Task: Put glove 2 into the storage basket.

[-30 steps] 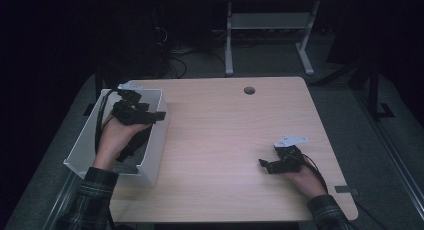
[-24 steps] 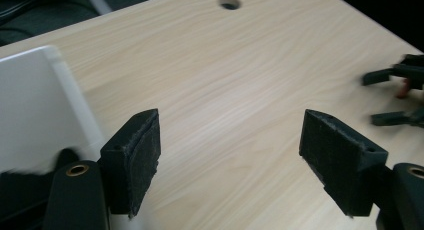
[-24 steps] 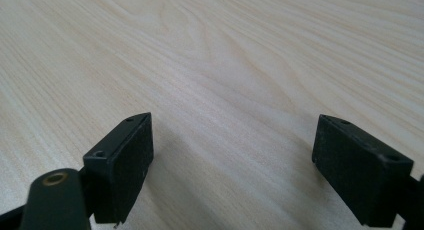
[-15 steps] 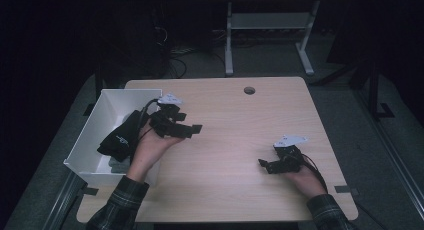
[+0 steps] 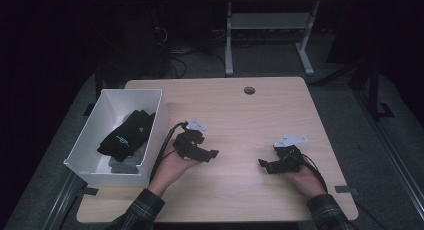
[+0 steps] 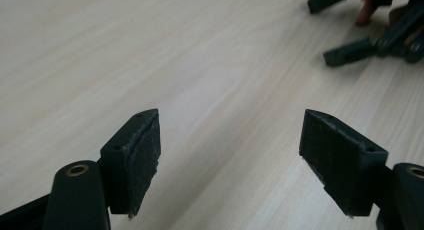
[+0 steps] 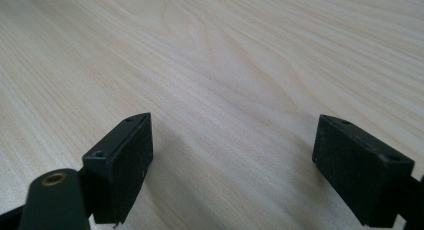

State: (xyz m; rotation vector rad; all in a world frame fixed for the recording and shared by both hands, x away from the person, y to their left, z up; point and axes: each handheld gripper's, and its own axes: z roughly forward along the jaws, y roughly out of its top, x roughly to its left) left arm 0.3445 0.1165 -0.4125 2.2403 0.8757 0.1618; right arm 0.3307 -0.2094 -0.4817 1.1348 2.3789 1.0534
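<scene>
Both tongs, left tongs [image 5: 209, 153] and right tongs [image 5: 264, 164], rest low on the table [image 5: 240, 120], spread wide and empty, pointing toward each other.

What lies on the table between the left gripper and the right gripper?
Nothing: in the high view the wooden table is bare between the left gripper and the right gripper. Both stand open.

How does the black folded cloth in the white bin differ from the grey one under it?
The black folded cloth lies on top, tilted diagonally along the white rectangular plastic bin, and bears small pale print. The grey folded cloth lies beneath it on the bin floor, mostly covered, so only its near end shows, with no print visible. The black one looks longer, though the grey one's full extent is hidden. Both are soft folded items inside the same bin.
</scene>
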